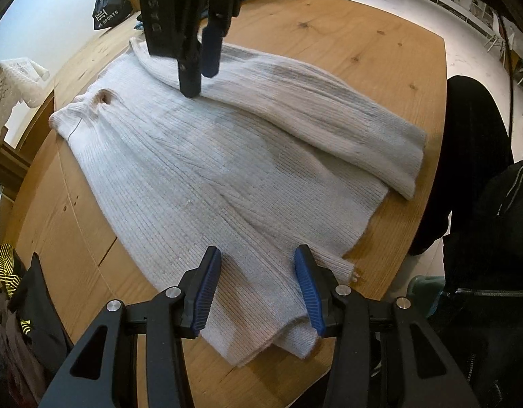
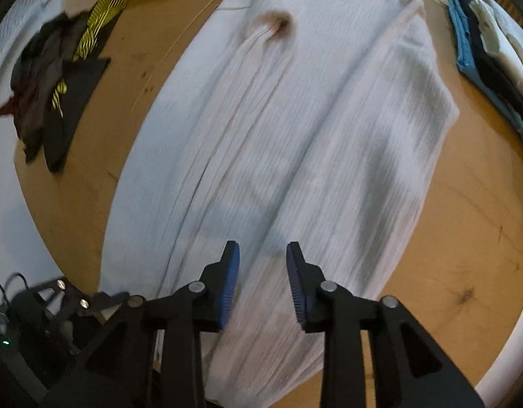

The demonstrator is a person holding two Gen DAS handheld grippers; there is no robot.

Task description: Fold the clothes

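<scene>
Left hand-held gripper [image 1: 258, 292] is clamped on the sweater [image 1: 207, 176] hem — right hand-held gripper [image 2: 263, 284] is held spread above the sweater, spread flat on the table [image 1: 380, 51].

Left claw [image 1: 258, 289]: matte black angular arms with triangular cut-outs, round silver pivot screws, ribbed blue pads [image 1: 309, 292] on the inner finger faces. Right claw [image 2: 263, 285]: same black frame, silver screws, blue pads. Right of the left claw, the person wears black clothing [image 1: 492, 238] with silver zips.
</scene>
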